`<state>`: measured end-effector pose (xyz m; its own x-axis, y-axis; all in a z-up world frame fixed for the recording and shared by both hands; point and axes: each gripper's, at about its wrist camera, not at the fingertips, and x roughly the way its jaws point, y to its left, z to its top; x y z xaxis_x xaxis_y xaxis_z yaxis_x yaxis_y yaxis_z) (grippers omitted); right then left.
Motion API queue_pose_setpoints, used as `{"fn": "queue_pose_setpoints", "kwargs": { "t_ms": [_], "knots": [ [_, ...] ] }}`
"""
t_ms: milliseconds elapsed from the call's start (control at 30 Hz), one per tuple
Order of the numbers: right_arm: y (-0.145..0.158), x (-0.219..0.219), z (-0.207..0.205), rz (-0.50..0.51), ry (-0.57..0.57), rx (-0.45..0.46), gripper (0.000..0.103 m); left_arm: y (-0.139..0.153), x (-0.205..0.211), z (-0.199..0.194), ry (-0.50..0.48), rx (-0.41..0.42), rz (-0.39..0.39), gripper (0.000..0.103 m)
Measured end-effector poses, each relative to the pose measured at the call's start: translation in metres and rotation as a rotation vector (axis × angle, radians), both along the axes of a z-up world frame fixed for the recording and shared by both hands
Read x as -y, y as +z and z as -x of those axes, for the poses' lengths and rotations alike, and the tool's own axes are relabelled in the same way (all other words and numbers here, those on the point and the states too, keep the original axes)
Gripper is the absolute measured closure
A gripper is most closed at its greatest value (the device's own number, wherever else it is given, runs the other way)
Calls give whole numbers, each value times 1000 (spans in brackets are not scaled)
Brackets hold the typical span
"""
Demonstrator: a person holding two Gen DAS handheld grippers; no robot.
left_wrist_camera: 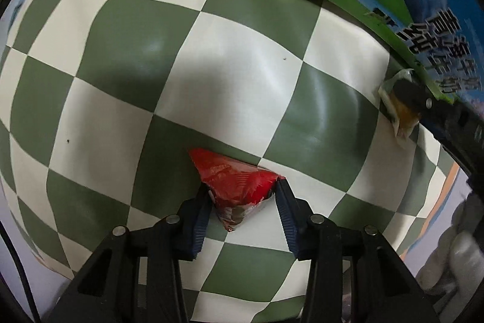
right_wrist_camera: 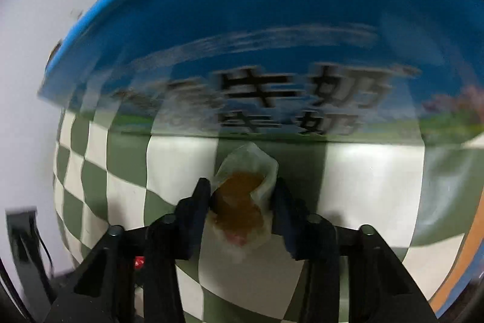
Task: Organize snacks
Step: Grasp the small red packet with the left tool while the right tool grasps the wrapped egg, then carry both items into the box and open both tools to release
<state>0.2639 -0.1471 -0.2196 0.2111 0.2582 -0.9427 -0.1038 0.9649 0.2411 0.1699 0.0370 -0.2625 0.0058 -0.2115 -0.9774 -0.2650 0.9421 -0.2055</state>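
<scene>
Grippers closed: left gripper (left_wrist_camera: 243,191) on red packet (left_wrist_camera: 234,180), right gripper (right_wrist_camera: 242,191) on clear-wrapped snack (right_wrist_camera: 242,192).

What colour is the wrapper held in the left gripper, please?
Red; the wrapper shows best in the left wrist view.

— What sort of place is this?

— It looks like a home table set up for sorting snacks, though little of the room shows. A green-and-white checked tablecloth (left_wrist_camera: 242,74), glossy like oilcloth, covers the surface and hangs off at the near edge.

— Anything else that says home rather than shop?

— At the far right stands a printed milk carton box (left_wrist_camera: 423,20), blue sky and green meadow on its side with large Chinese characters, its brown cardboard flaps open in the right wrist view. A single red snack packet (left_wrist_camera: 239,186) and a clear-wrapped pastry (right_wrist_camera: 242,202) lie loose on the cloth.

— And the surroundings?

— A plain pale wall (right_wrist_camera: 27,50) on the left, with a dark cable low down.
</scene>
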Motion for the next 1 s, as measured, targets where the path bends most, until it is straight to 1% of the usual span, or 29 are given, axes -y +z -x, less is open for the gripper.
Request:
{"fn": "queue_pose_setpoints", "kwargs": {
  "t_ms": [100,200,267,400,467,533,633,700,800,900,967,1000],
  "knots": [
    [3,-10,18,62,102,19,59,-5,-1,1,10,-16,36,59],
    [0,-14,42,104,174,5,59,-11,-5,3,35,-25,66,58],
    [-5,-12,59,122,200,-9,59,-13,-4,3,36,-31,68,58],
    [-23,-14,71,154,199,-13,59,-13,3,-2,12,-10,18,60],
    [-28,-17,70,173,192,-5,58,-8,13,-2,-26,10,-19,63],
    [-28,-20,69,187,191,11,58,0,21,1,-65,36,-51,63],
    [-16,-18,72,153,179,29,59,17,34,2,-111,79,-81,63],
    [-5,-14,74,127,148,45,59,32,53,1,-148,116,-91,64],
    [17,0,74,82,115,67,59,63,72,2,-198,175,-75,64],
    [54,13,72,22,74,111,59,103,94,-4,-239,242,-39,64],
    [80,20,68,0,55,146,59,132,105,-16,-259,285,3,64],
    [97,26,61,-12,41,175,59,146,110,-28,-273,305,18,63]
  ]
}}
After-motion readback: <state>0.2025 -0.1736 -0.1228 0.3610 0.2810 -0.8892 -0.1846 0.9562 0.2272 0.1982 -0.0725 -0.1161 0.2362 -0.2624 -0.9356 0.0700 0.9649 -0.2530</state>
